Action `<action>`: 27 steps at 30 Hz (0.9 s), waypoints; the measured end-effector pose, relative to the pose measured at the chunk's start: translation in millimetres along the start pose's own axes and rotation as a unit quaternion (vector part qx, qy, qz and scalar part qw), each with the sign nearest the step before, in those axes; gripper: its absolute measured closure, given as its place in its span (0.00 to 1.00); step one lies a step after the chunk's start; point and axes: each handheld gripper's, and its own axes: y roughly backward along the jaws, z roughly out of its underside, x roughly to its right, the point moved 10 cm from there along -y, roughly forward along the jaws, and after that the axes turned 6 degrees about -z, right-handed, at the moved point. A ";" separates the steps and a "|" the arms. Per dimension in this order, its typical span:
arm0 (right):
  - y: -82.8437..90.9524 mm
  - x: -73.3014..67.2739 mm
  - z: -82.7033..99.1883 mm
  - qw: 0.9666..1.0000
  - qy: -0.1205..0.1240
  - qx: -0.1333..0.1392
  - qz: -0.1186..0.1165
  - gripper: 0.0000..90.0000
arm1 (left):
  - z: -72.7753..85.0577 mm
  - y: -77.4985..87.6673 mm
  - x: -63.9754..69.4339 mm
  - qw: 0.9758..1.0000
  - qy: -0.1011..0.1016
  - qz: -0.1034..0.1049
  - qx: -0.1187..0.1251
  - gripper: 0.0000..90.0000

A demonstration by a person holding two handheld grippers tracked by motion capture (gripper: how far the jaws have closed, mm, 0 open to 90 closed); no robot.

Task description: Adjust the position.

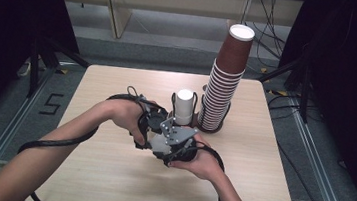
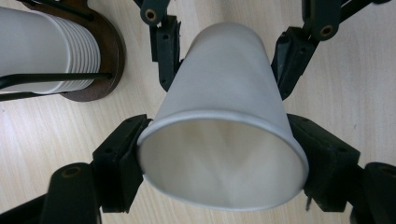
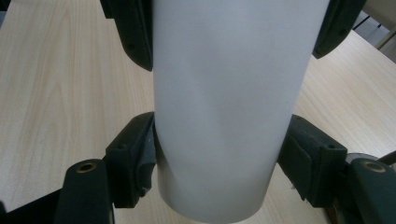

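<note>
Above the pale wooden worktop (image 1: 108, 173), beside the tall brown paper-cup stack (image 1: 224, 85), left hand-held gripper (image 2: 224, 135) and right hand-held gripper (image 3: 219, 154) each clamp the same white paper cup (image 2: 224, 140), one near its rim, one on its wall.

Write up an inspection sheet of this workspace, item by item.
Surface: pale wood-grain square table, bare apart from the items below.
Job's things: white paper cup, mouth toward the left gripper's camera; in the high view it stands bottom-up. Tall stack of brown paper cups with white rims on a dark round base with thin wire uprights.
Clutter: nothing seen.
Grippers: left gripper shut on the cup near its rim; right gripper presses on the same cup's wall; the two pairs of jaws face each other.
Cables: black cable trailing from each gripper along the forearms.
Surroundings: grey floor, metal rails, dark curtains, loose wires behind.
</note>
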 end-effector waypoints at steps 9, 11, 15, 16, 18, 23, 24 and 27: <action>-1.6 -0.7 0.5 1.000 -0.006 0.002 -0.001 0.38 | -1.7 0.9 -1.0 1.000 0.005 -0.003 0.011 0.28; -1.6 -0.6 1.1 1.000 -0.007 0.002 0.000 0.38 | -2.2 0.2 -0.6 1.000 0.008 -0.001 0.016 0.27; -0.5 -0.5 2.3 1.000 -0.006 0.006 0.009 0.38 | -5.0 -0.3 0.2 0.998 0.028 -0.002 0.048 0.24; 0.2 0.4 2.7 1.000 -0.002 0.007 0.012 0.38 | -3.5 -0.1 -0.7 0.998 0.026 -0.003 0.049 0.21; 1.4 0.4 5.0 1.000 -0.006 0.007 0.016 0.38 | -2.4 0.7 -1.1 0.997 0.035 -0.011 0.066 0.15; 7.8 7.4 10.3 0.998 -0.043 0.030 0.042 0.38 | 3.5 11.0 -6.0 0.984 0.092 -0.036 0.146 0.08; 7.8 7.4 10.3 0.998 -0.043 0.030 0.042 0.38 | 3.5 11.0 -6.0 0.984 0.092 -0.036 0.146 0.08; 11.3 14.4 7.6 0.994 -0.055 0.059 0.068 0.38 | 9.9 15.6 -11.5 0.962 0.160 -0.061 0.211 0.08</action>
